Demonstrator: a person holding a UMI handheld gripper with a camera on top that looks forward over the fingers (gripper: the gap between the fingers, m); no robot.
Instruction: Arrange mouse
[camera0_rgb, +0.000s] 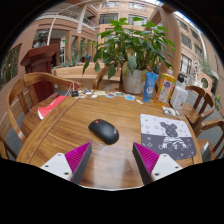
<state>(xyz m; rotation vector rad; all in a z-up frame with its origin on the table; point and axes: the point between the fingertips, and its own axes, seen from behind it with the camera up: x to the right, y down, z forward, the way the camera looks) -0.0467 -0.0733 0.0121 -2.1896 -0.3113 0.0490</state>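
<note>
A black computer mouse (103, 130) lies on the wooden table (70, 125), just ahead of my fingers and a little left of the middle between them. A patterned grey mouse mat (167, 135) lies on the table to the right of the mouse, apart from it. My gripper (112, 160) is open and empty, held above the table's near edge. Its pink pads (76, 158) show at either side with bare table between them.
A potted green plant (130, 55) stands at the table's far side, with a blue carton (151, 86) and small boxes beside it. Wooden chairs stand at the left (25, 95) and right (205, 105). A red item (50, 106) lies on the left chair.
</note>
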